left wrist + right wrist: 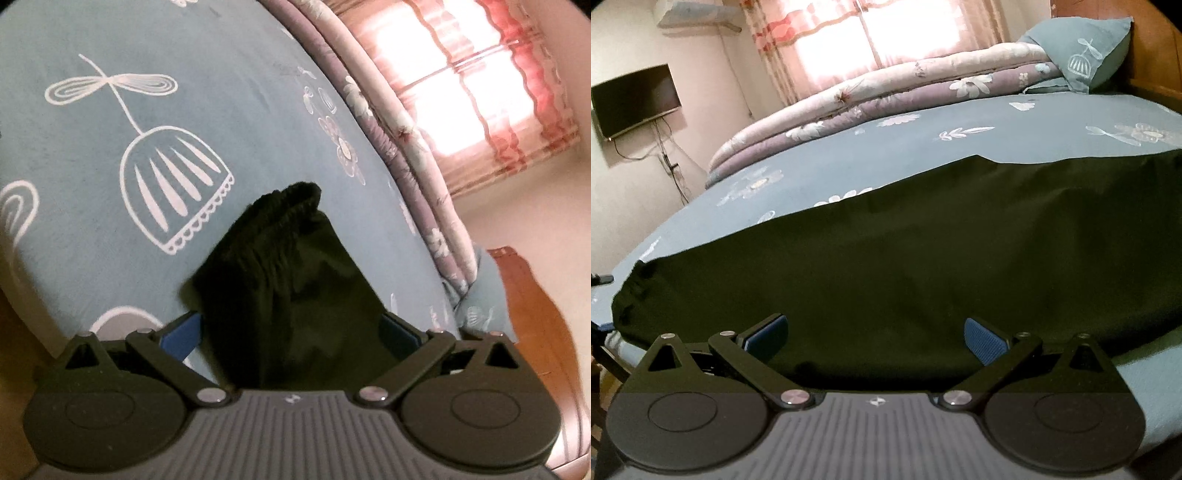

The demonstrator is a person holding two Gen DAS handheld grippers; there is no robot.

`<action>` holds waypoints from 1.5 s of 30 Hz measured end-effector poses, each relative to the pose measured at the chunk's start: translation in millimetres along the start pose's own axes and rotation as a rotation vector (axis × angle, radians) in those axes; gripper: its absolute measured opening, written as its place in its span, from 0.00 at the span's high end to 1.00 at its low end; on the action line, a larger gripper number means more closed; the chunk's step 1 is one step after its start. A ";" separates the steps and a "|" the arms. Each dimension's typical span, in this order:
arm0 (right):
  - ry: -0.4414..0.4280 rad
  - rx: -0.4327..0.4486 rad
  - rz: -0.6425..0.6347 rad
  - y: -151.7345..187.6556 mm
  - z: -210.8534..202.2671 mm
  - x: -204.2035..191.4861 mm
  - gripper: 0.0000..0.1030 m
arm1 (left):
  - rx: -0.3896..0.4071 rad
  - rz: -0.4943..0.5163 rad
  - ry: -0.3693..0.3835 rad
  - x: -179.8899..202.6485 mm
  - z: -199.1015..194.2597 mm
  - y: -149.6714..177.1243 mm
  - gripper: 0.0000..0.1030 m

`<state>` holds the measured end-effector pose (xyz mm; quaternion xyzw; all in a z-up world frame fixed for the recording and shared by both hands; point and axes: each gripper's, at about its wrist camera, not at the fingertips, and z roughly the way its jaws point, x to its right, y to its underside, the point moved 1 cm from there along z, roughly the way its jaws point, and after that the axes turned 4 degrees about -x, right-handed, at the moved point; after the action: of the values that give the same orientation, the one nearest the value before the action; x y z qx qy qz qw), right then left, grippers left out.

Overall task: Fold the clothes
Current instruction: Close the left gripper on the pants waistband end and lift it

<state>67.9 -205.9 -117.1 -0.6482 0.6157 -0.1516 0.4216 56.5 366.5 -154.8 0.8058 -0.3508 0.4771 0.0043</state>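
I see dark trousers point(905, 258) laid long across the frame's middle on the bed point(923, 147), unfolded crosswise; both tongs point(291, 332) point(875, 339) released.

This is a bedroom in a home. A bed point(923, 162) fills most of both views, covered by a blue-grey sheet point(229, 110) printed with white flowers and bell shapes. A folded floral quilt point(871, 99) in cream and mauve lies along the bed's far side, with a pillow point(1082, 55) in matching blue fabric at the head, against a wooden headboard point(1156, 55). Behind the bed a bright window is hung with a pink-banded curtain point(820, 40). A flat television point(635, 99) is mounted on the pale wall, cables trailing below it, and an air conditioner point(698, 13) sits high near the ceiling.
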 end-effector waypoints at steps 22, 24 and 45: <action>0.045 -0.075 -0.246 -11.4 -2.7 -46.9 0.00 | -0.006 0.058 0.026 -9.8 3.1 -6.2 0.40; -0.035 -0.022 -0.275 -27.9 -12.8 -66.2 0.00 | -0.006 0.055 0.045 -15.3 0.1 -6.3 0.45; -0.402 -0.088 -0.973 -5.0 109.3 -384.8 0.33 | 0.014 0.025 0.211 -35.8 -13.2 -6.3 0.81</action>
<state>74.1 189.2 -54.6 -0.8924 0.1564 -0.1767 0.3846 39.3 395.8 -173.2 0.7467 -0.3551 0.5617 0.0295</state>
